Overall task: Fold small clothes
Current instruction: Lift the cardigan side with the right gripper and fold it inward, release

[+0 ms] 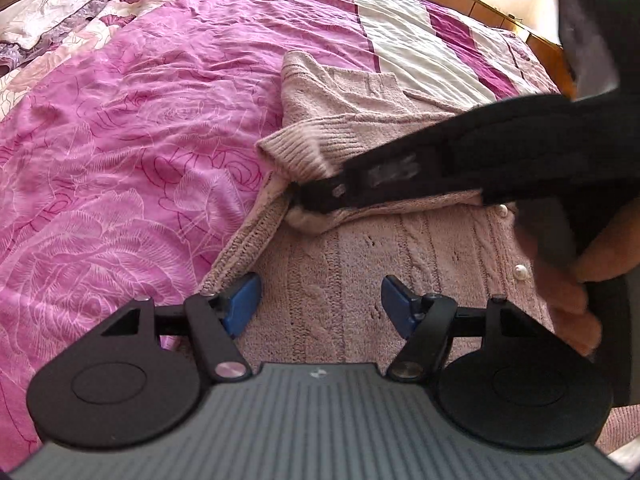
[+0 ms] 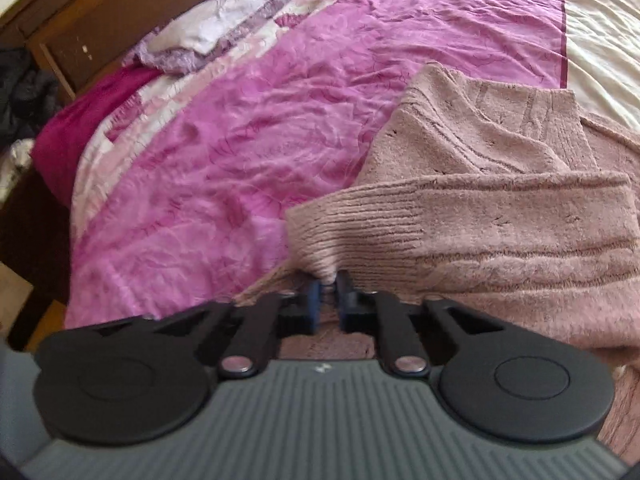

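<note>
In the left wrist view, the left gripper [image 1: 320, 300] hovered low over the near part of a pale pink cable-knit cardigan [image 1: 352, 264] lying on a bed covered with a bright pink rose-patterned quilt [image 1: 120, 140]. Its blue-padded fingers [image 1: 242, 300] stood spread apart, with only knit below them and nothing between the pads. A folded sleeve with a ribbed cuff [image 1: 296, 152] lay across the garment farther away. The right gripper [image 1: 298, 198] reached in from the right as a long black bar, its tip at the fold just below that cuff. A person's hand [image 1: 572, 280] held its handle at the right edge, near small pearl buttons [image 1: 520, 270] on the cardigan front. A cream and dark magenta striped band [image 1: 400, 32] crossed the far end of the quilt, and a crumpled lilac floral cover [image 1: 60, 8] lay at the far left.

In the right wrist view, the right gripper [image 2: 328, 280] had its fingers pressed together, pinching a small bunch of the cardigan [image 2: 500, 240] at the near corner of the ribbed cuff [image 2: 340, 232]; the knit peaked up between the pads. The sleeve ran off to the right over the rest of the garment. Beyond it lay the pink quilt [image 2: 240, 160], and at the far left a brown wooden headboard [image 2: 100, 32] stood behind the floral cover [image 2: 208, 32].
</note>
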